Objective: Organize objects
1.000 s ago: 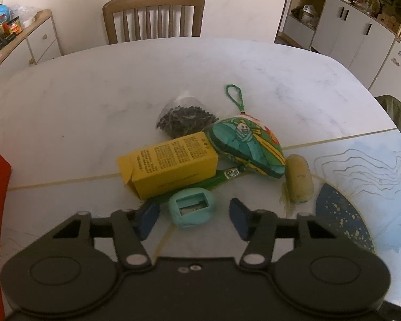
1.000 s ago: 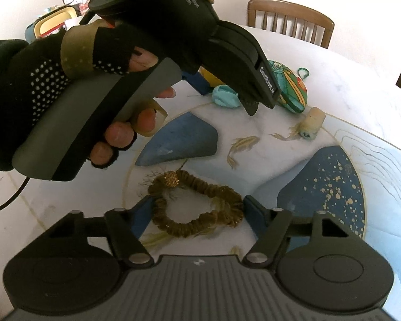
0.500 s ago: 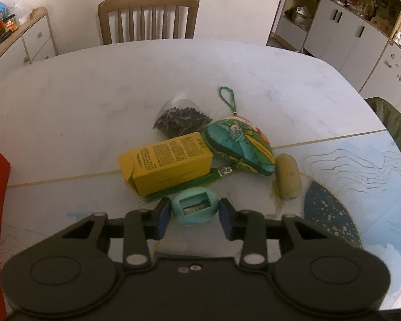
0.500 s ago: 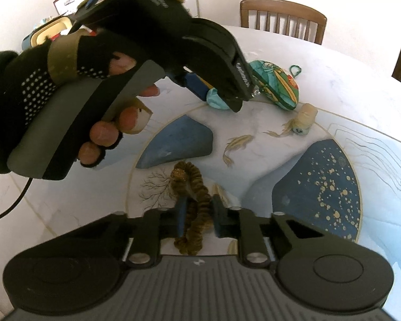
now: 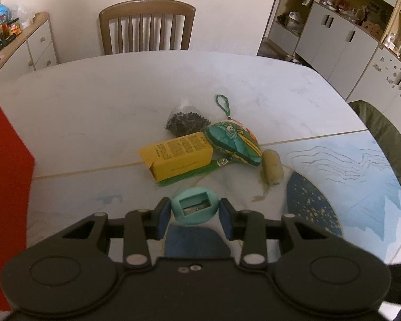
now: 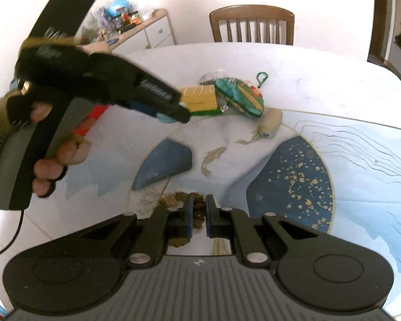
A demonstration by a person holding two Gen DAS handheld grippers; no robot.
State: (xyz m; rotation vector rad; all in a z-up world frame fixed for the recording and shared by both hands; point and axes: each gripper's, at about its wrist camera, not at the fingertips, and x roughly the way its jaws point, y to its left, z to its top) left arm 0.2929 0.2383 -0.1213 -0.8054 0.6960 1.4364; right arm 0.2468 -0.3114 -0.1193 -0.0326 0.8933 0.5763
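- Holding two things at once: my left gripper (image 5: 193, 215) has its pads pressed on either side of the teal pencil sharpener (image 5: 194, 208), carried clear above the table (image 5: 93, 101).
- My right gripper (image 6: 198, 218) has just been closing, and its jaws, now almost together, pinch the brown scrunchie (image 6: 173, 200) at the near edge of the table.
- I judge the organizing barely begun: both picks look made, but nothing is placed yet.
- Left on the table, clustered mid-surface: the yellow carton (image 5: 177, 155), the green embroidered pouch (image 5: 234, 143) touching its right end, the bag of dark beans (image 5: 185, 119) just behind, and the beige squid toy (image 5: 272, 169) to the right.
- A red box (image 5: 5, 165) stands at the left edge; whether it is the destination I cannot tell.
- Surface: pale marble with a blue-and-gold painted mat on the near right.
- Room: a wooden chair (image 5: 147, 26) at the far side, a sideboard far left, white cabinets far right.
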